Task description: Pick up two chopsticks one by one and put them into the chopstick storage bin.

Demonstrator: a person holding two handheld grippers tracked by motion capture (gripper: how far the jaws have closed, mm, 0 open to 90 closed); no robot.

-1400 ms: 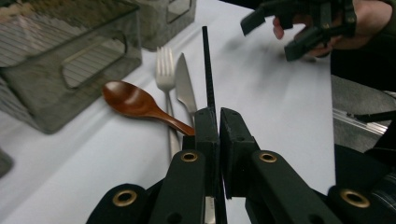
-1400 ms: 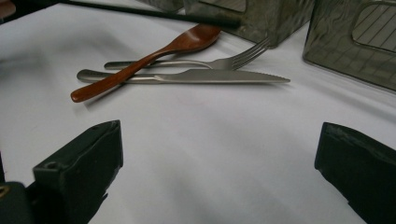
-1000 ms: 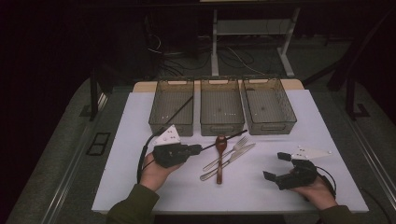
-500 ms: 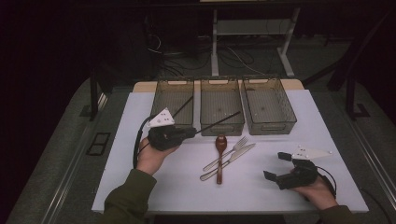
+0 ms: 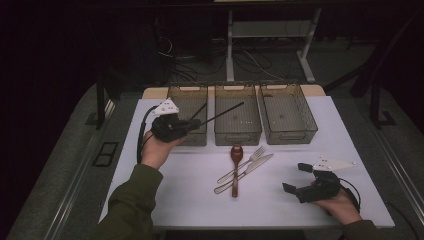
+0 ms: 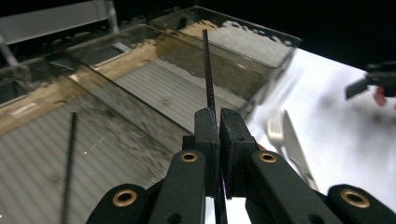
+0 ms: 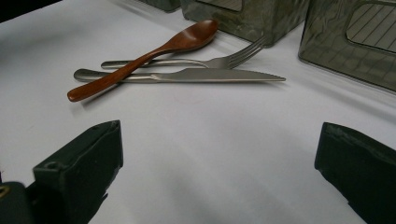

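Above the left bin [image 5: 188,112], our left gripper [image 5: 196,122] clamps a black chopstick [image 5: 224,112]; right gripper [image 5: 298,177] gapes near the white tabletop [image 5: 280,200] edge.

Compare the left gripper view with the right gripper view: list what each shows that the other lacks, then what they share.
Left gripper view alone: closed jaws of the left gripper pinching a black chopstick, a second chopstick lying in the left bin, and the right gripper far off.
Right gripper view alone: the wooden spoon lying across the other cutlery, between wide-open jaws.
Shared: fork, knife, white table, clear bins.
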